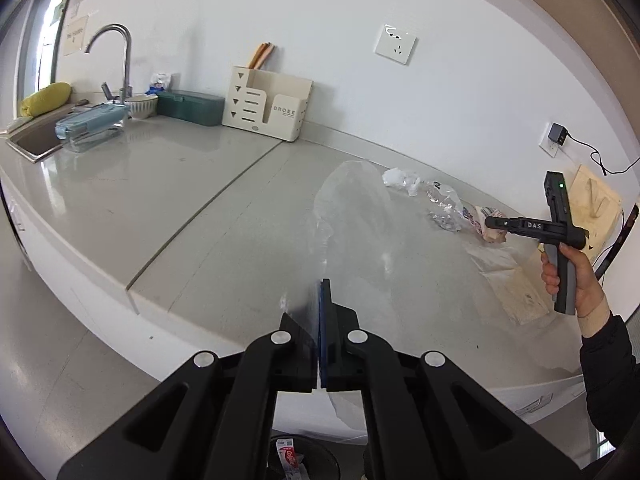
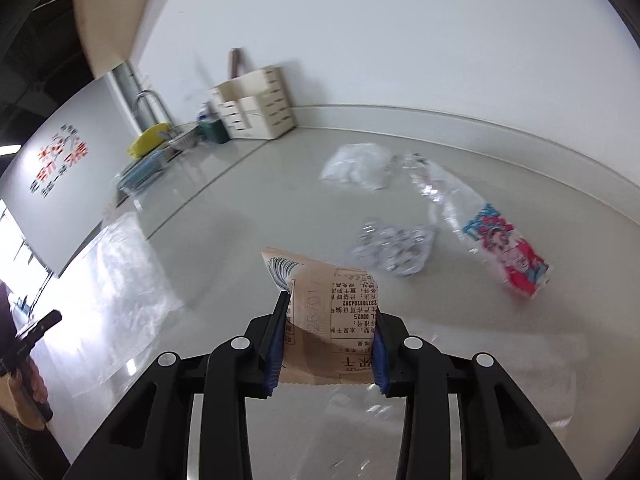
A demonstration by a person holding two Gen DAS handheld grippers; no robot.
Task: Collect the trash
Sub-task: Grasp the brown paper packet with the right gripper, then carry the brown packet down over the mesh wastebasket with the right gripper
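On a grey kitchen counter (image 1: 168,184) strewn with wrappers, a person working a handheld gripper in each hand was mid-way through gathering rubbish. The left gripper (image 1: 324,320) had its jaws pressed fully together on the edge of a clear plastic bag (image 1: 356,208), which hung in the air above the near side of the counter. The right gripper (image 2: 330,336), seen far to the right in the left camera with the person's hand (image 1: 568,272) on its grip, was clamped across a folded brown paper packet (image 2: 332,304) printed with black text, its blue pads (image 2: 276,344) squeezing the packet's sides; the packet appeared lifted just clear of the surface. Still lying on the counter beyond it were a crumpled clear wrapper (image 2: 392,248), a clear sleeve with a red-and-blue label (image 2: 504,248) to the right, and a pale plastic wad (image 2: 356,164) farther back near the wall. A cream utensil holder (image 1: 268,100) and a tap (image 1: 116,56) stood at the far left. A bin (image 1: 296,456) with discarded packaging showed at the near edge, below the left gripper. The step in hand looked to be carrying both pieces off the counter; the next move would likely call for bringing each over the bin and releasing, keeping the limp bag from snagging on the counter's edge.
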